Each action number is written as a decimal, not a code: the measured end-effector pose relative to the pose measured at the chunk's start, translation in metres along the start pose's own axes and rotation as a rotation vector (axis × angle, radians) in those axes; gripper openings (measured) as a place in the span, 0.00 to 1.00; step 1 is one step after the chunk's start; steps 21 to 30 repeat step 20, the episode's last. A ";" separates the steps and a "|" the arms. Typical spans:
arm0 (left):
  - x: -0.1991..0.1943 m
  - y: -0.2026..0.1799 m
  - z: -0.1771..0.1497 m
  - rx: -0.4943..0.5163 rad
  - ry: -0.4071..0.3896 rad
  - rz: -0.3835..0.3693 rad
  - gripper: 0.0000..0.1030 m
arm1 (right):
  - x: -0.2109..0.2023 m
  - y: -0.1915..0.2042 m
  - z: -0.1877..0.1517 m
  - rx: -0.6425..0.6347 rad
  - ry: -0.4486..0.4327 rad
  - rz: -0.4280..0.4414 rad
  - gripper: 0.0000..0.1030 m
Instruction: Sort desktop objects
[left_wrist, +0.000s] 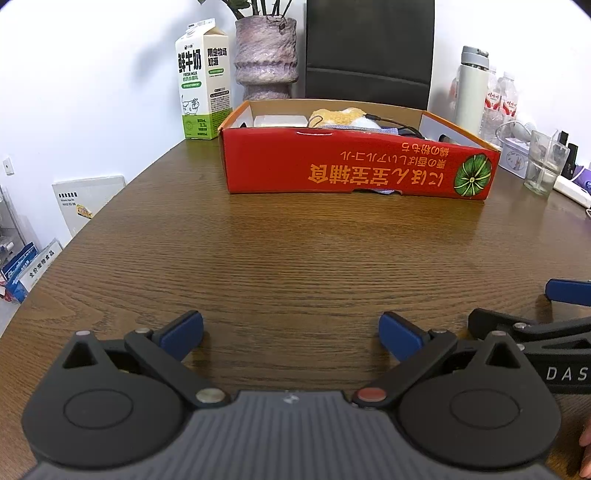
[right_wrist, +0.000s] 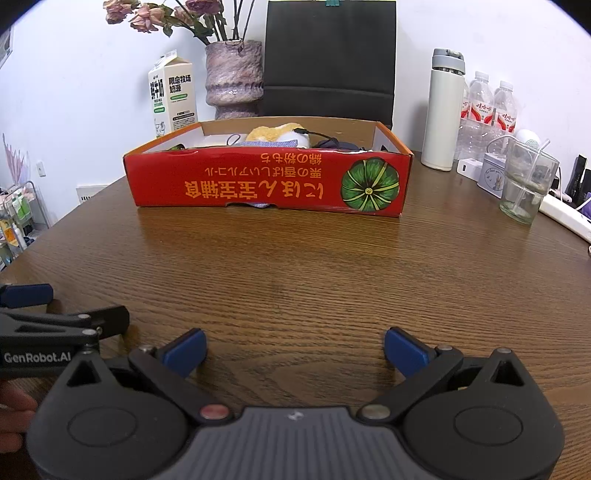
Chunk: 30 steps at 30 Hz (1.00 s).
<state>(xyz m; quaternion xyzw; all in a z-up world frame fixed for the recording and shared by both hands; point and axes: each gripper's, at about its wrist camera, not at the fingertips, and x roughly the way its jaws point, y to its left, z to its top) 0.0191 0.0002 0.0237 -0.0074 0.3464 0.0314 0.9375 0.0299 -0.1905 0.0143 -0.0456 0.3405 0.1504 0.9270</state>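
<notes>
A red cardboard box (left_wrist: 354, 166) (right_wrist: 266, 181) with a green pumpkin picture stands on the brown wooden table (left_wrist: 295, 258) (right_wrist: 295, 266), well ahead of both grippers. Inside it lie a yellow plush item (left_wrist: 340, 114) (right_wrist: 275, 133), a white container (left_wrist: 280, 121), a blue cloth and a black cable (right_wrist: 325, 138). My left gripper (left_wrist: 291, 336) rests low over the near table, open, nothing between its blue pads. My right gripper (right_wrist: 295, 349) sits beside it, also open and holding nothing. Each gripper shows at the edge of the other's view.
A milk carton (left_wrist: 202, 81) (right_wrist: 171, 98) and a purple vase (left_wrist: 266, 55) (right_wrist: 234, 77) stand behind the box on the left, with a black chair back behind it. A white thermos (right_wrist: 443, 110), water bottles (right_wrist: 491, 107), a glass (right_wrist: 526, 188), a small tin and a power strip sit at right.
</notes>
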 end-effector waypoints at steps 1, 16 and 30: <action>0.000 0.000 0.000 0.000 0.000 0.000 1.00 | 0.000 0.000 0.000 0.000 0.000 0.000 1.00; 0.001 0.000 0.000 0.000 0.000 0.006 1.00 | 0.001 0.001 0.001 -0.005 0.000 0.004 1.00; 0.001 0.000 0.000 0.000 0.000 0.006 1.00 | 0.001 0.001 0.001 -0.008 0.000 0.003 1.00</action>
